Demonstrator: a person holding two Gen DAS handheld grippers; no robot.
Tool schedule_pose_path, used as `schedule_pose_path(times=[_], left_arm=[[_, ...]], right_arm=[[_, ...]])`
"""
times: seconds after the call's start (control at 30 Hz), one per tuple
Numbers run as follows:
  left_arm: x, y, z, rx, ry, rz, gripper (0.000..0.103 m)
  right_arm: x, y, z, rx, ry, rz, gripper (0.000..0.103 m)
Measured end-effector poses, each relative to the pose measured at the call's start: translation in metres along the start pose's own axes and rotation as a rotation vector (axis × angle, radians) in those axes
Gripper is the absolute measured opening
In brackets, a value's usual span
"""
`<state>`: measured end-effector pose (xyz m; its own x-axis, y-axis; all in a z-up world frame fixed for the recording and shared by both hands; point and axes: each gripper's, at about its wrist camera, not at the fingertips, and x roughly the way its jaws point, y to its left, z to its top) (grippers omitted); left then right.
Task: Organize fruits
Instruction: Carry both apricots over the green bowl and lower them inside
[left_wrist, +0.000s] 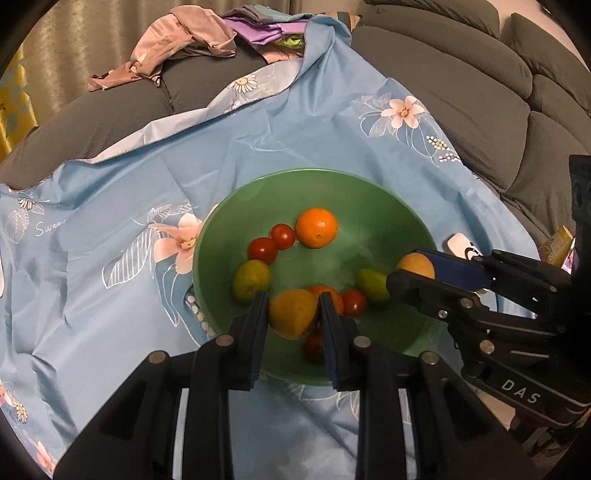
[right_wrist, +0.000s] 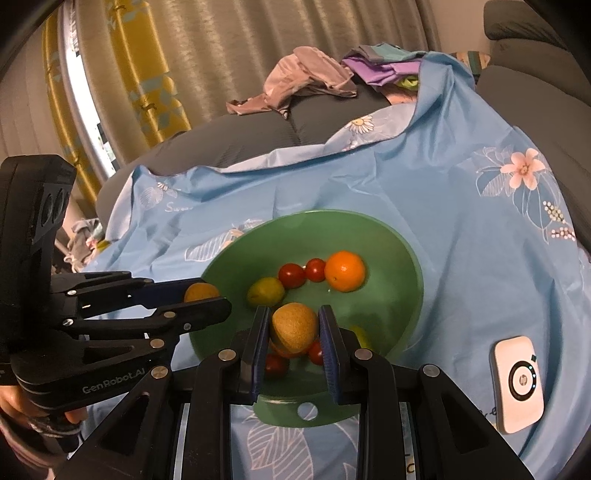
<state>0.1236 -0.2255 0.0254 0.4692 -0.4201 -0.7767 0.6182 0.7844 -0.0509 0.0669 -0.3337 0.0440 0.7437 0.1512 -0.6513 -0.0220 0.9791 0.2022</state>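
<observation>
A green bowl (left_wrist: 369, 206) stands on a light blue cloth (left_wrist: 110, 295) with pink flowers, which is spread over a grey sofa (left_wrist: 461, 85). The left gripper (left_wrist: 293, 314) holds a yellow-orange fruit (left_wrist: 293, 314) between its jaws, above the near part of the bowl. The right gripper (right_wrist: 293, 326) pinches a tan round fruit (right_wrist: 293, 326) in the same way, over the bowl's near side. Inside the bowl lie an orange (left_wrist: 317, 227), two red tomatoes (left_wrist: 271, 243) touching each other, a green fruit (left_wrist: 251, 278) and some more fruits under the grippers. A white device (right_wrist: 519, 384) lies on the cloth to the right of the bowl. Crumpled clothes (right_wrist: 310, 83) lie on the sofa behind, and beige and yellow curtains (right_wrist: 155, 66) hang at the back.
</observation>
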Motion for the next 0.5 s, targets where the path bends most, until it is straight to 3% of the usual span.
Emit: schedule_pose_path(times=[0.5], left_arm=[[0.021,0.000,0.002,-0.001,0.037,-0.002,0.027]], right_arm=[[0.015,-0.009,0.002,0.012,0.024,-0.003,0.028]])
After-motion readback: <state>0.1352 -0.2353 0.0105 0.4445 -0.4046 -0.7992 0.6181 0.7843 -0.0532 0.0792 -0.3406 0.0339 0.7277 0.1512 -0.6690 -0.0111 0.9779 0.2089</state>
